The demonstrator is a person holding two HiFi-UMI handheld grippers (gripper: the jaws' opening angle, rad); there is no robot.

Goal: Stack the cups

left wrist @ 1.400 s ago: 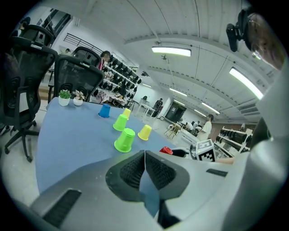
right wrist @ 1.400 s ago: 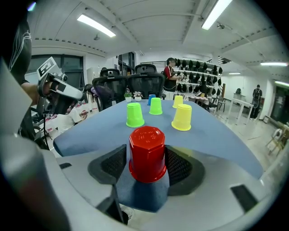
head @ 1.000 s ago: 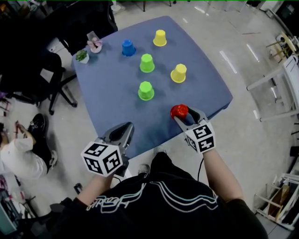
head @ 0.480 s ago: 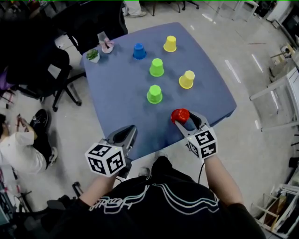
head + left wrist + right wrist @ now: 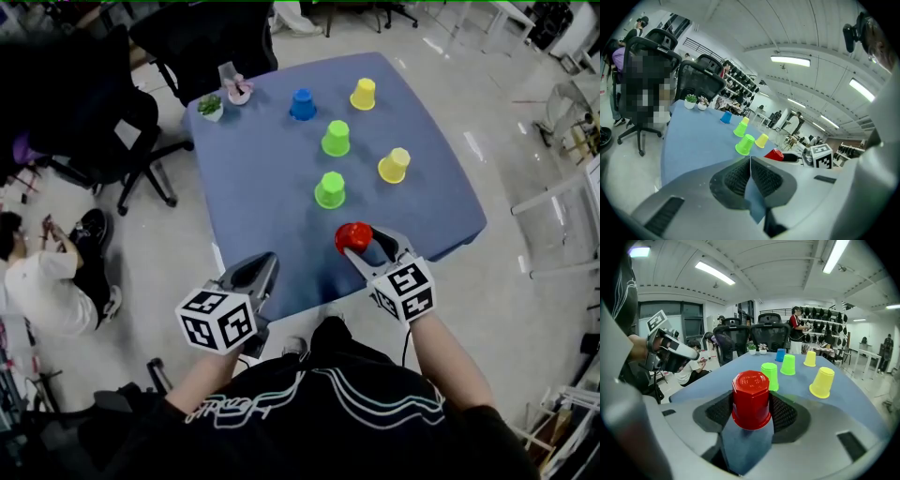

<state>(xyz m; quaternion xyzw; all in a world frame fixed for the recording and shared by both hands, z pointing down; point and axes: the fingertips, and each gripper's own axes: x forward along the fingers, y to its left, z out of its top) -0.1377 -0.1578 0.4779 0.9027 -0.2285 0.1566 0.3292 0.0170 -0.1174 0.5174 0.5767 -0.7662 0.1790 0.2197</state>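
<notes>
My right gripper [image 5: 364, 242] is shut on an upside-down red cup [image 5: 751, 399], held just above the near edge of the blue table [image 5: 253, 187]. Beyond it several upside-down cups stand apart: a near green cup [image 5: 330, 190], a far green cup [image 5: 336, 139], two yellow cups [image 5: 394, 166] [image 5: 364, 94] and a blue cup [image 5: 302, 104]. The near green cup [image 5: 770, 376] stands right behind the red one. My left gripper [image 5: 258, 272] hovers at the table's near left edge, shut with nothing between its jaws [image 5: 750, 176].
Two small potted plants [image 5: 210, 106] [image 5: 237, 89] stand at the table's far left corner. Black office chairs [image 5: 103, 131] crowd the left and far sides. A person [image 5: 37, 291] sits on the floor at the left. A white rack [image 5: 562, 216] stands to the right.
The right gripper has carried the red cup leftward, closer to the near green cup, and lifted it slightly. The left gripper has drifted a little to the left, still shut.
</notes>
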